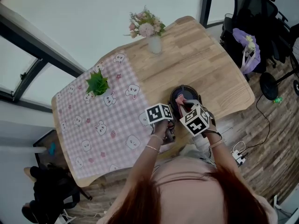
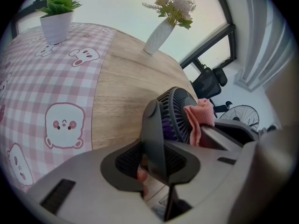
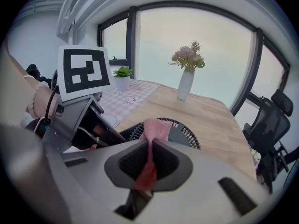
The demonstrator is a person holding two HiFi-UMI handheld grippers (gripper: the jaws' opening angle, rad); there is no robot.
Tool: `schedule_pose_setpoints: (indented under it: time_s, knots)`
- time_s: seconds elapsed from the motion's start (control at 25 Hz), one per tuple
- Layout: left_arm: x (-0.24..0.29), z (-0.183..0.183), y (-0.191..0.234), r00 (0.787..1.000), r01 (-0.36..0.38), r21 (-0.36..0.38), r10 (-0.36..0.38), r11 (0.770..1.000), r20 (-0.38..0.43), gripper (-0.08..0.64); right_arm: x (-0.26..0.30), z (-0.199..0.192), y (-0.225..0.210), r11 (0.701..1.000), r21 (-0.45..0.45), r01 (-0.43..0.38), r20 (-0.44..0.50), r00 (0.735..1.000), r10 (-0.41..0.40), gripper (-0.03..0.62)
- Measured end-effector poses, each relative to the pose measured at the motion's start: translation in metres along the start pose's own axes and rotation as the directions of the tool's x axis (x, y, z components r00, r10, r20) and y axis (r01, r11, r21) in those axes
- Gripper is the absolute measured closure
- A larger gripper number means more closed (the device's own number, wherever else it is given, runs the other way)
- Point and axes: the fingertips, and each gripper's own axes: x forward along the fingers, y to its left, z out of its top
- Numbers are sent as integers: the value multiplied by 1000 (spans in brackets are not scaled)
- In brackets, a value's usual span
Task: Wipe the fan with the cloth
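A small black fan point(image 1: 181, 96) stands near the wooden table's point(image 1: 201, 55) front edge. Its round grille point(image 2: 180, 113) faces away from the left gripper view and shows again as a grille point(image 3: 184, 133) past the right jaws. My left gripper point(image 2: 156, 160) is shut on the fan's upright stand point(image 2: 154, 134). My right gripper point(image 3: 148, 164) is shut on a pink cloth point(image 3: 156, 129), whose free end lies against the top of the grille. The same cloth point(image 2: 200, 120) hangs over the fan's front, and it shows on the fan as a pink cloth point(image 1: 183, 101) in the head view.
A pink checked mat point(image 1: 100, 125) with bear prints covers the table's left half and carries a potted green plant point(image 1: 97, 84). A white vase of flowers point(image 1: 152, 31) stands at the far edge. An office chair point(image 1: 254, 22) and a floor fan base point(image 1: 268, 85) stand to the right.
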Motion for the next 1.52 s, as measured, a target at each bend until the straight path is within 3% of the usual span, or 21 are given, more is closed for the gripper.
schedule_pose_setpoints:
  time_s: [0.72, 1.52]
  knots:
    - [0, -1, 0, 1000, 8, 11, -8, 1000, -6, 456, 13, 16, 6, 998, -58, -39, -15, 999, 38, 569]
    - [0, -1, -1, 1000, 6, 0, -6, 1000, 0, 456, 28, 32, -14, 997, -75, -19, -3, 1000, 18, 569]
